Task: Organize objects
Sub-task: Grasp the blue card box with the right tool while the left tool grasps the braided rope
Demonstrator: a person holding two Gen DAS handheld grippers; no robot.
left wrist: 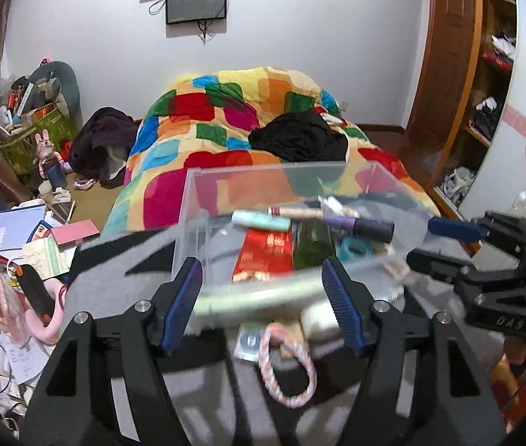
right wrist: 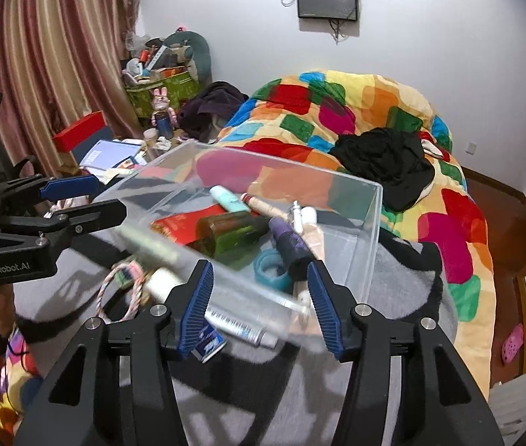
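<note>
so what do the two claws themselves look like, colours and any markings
Both match: black angular frames with triangular cut-outs, silver round bolts at the joints, and two fingers faced with blue ribbed pads. The left claw shows a pad clearly. Seen side-on from the right wrist view, its body carries white "GenRobot.AI" lettering. The right claw is built the same. No cables, hands or sleeves are visible.

Light: bright, even indoor light; white wall evenly lit.
Shadows: soft, under the jaws at 6 o'clock.
Blur: near box rim smeared.
Edges: fisheye bending, dark corners.
</note>
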